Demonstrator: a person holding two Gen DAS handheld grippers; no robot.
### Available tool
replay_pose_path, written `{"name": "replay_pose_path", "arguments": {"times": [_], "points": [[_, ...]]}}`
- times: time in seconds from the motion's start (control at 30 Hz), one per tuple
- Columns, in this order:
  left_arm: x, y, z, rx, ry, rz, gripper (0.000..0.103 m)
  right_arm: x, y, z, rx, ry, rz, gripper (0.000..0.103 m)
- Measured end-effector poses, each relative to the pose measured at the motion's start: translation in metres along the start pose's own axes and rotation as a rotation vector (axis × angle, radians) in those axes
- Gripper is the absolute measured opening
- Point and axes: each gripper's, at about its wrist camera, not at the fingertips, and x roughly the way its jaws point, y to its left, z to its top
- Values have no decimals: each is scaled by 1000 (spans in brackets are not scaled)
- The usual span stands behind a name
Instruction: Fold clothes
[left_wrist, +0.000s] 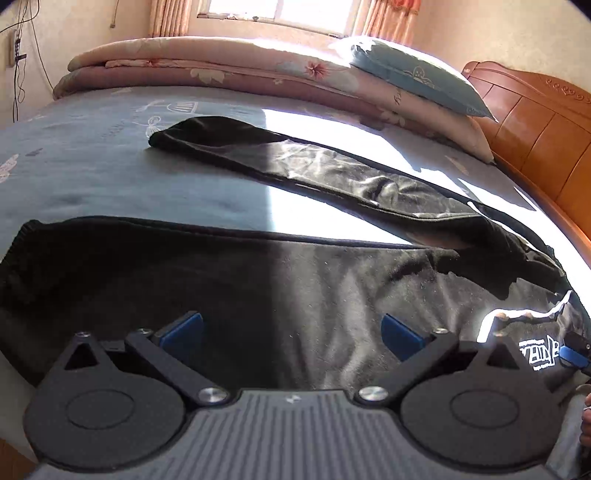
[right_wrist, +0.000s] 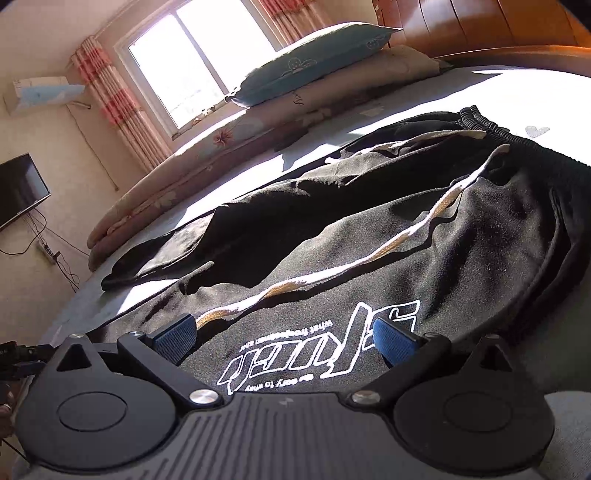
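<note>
Two pant legs still spread apart on the grey-blue bedsheet (left_wrist: 92, 177), so folding has barely begun, by my read. Black fleece sweatpants with a white printed logo (left_wrist: 332, 280) lie flat across the near side of the bed: near leg runs under the left gripper (left_wrist: 291, 332), far leg angles off toward the folded floral quilt (left_wrist: 207, 70) and teal pillow (left_wrist: 417, 81).

Left gripper: jaws fully spread, blue pads clear of the cloth, nothing between them but fabric lying below. Right gripper (right_wrist: 284, 338): jaws also wide apart, hovering low over the logo near the ribbed elastic waistband (right_wrist: 517, 155); can't confirm whether pads touch cloth, no pinch visible.

Done: garment laid out, roughly flattened; some wrinkles at crotch and drawcord loose. Left: bring one leg onto the other, then fold lengthwise toward the waistband.
</note>
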Motion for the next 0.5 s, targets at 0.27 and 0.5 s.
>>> {"name": "replay_pose_path", "arguments": {"times": [0.27, 0.5], "points": [[38, 132, 63, -375, 11, 7, 102, 15, 14, -4, -89, 16, -57, 103], [85, 162, 53, -476, 64, 19, 102, 20, 17, -5, -116, 20, -77, 103]]}}
